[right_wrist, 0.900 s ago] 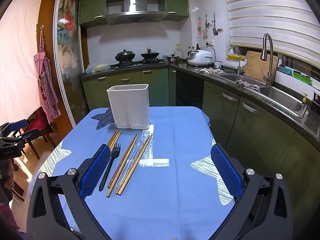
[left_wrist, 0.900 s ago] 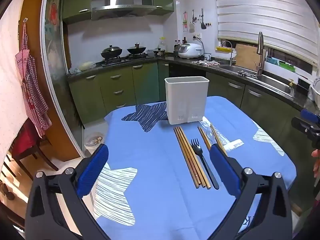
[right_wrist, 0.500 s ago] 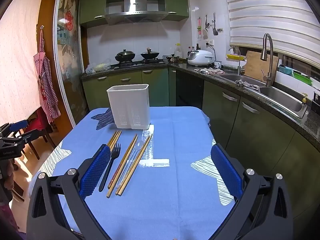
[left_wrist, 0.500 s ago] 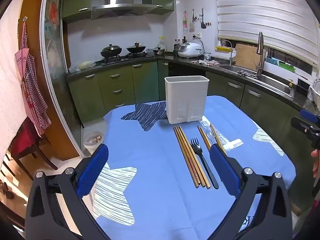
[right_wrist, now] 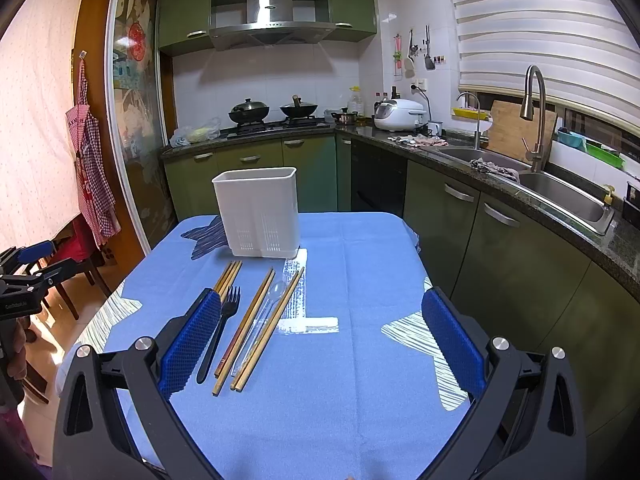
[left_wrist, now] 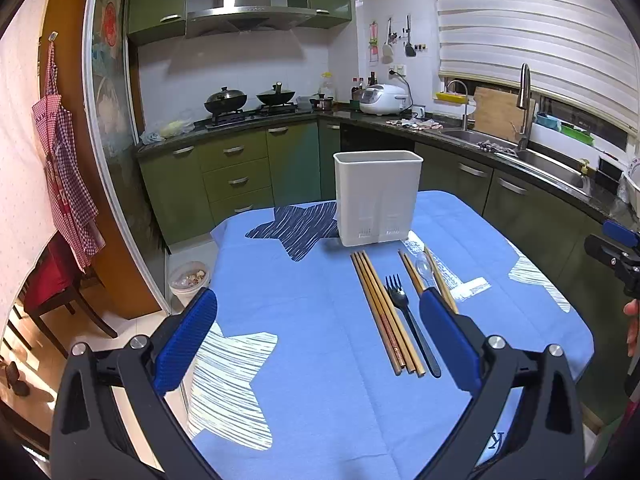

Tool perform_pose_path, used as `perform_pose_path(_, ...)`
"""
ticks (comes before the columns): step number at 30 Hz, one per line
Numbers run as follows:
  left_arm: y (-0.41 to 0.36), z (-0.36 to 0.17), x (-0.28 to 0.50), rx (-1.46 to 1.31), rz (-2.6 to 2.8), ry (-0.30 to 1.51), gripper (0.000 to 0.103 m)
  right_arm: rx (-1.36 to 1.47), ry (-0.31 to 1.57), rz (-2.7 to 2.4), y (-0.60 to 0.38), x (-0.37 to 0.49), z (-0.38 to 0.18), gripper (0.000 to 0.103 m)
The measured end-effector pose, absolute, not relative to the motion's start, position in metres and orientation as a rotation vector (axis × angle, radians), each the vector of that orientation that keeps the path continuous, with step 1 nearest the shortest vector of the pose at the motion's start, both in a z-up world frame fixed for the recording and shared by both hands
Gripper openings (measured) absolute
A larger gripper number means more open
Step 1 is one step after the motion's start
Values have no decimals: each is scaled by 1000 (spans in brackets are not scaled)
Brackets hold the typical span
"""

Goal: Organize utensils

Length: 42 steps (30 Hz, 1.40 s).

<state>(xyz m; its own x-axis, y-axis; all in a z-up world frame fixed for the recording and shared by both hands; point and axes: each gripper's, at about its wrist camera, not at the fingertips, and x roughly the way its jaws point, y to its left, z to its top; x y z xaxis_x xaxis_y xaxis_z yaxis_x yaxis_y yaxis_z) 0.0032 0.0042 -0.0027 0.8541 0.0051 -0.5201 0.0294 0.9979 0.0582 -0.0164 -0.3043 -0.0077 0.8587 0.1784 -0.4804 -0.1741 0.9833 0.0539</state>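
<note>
- Our left claw (left_wrist: 318, 344) is wide, nothing between its pads, above the blue table (left_wrist: 312, 360).
- Our right claw (right_wrist: 320, 344) is wide too, holding nothing.
- The white bin (left_wrist: 377, 198) stands upright at the table's far end.
- Just in front of it lie the utensils, flat and roughly parallel: four chopsticks (left_wrist: 384, 312) together, a black fork (left_wrist: 408, 320) beside them, then a clear spoon (right_wrist: 260, 328) between more chopsticks (right_wrist: 244, 332).
- Neither claw touches any utensil.
</note>
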Motion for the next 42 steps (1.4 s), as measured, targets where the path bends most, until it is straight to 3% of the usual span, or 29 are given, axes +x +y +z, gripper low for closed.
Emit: perform_pose_path(42,11,-6,1,48,18,555,97,10,513,179,-300,-11,-12,99)
